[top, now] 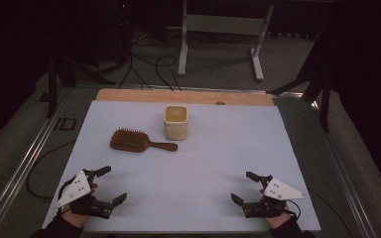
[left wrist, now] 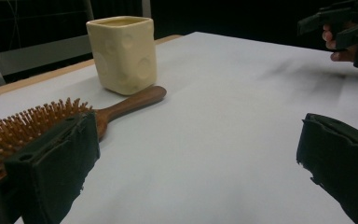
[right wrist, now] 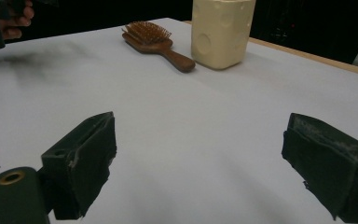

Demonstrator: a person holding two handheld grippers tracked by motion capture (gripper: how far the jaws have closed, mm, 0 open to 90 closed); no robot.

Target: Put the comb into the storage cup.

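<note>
Wooden hairbrush [top: 138, 141] lies mid-table, bristles up, handle tip touching or nearly touching a cream square cup [top: 175, 122]. Left gripper [top: 110, 184] & right gripper [top: 244, 187] rest near table's front edge, both wide open, holding nothing. Risk: grabbing the handle may nudge the cup. Cup's inside hard to see.

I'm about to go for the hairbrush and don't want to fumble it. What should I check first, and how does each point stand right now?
1. Left gripper open: ok, jaws spread wide.
2. Right gripper open: ok, jaws spread wide.
3. Both grippers free of load: ok, nothing between either pair of jaws.
4. Hairbrush reachable: ok, it lies flat on the white mat, bristles up, handle pointing toward the cup.
5. Handle clear of the cup: cannot tell; its tip lies right at the cup's base, touching or just short.
6. Cup steady: ok, upright.
</note>
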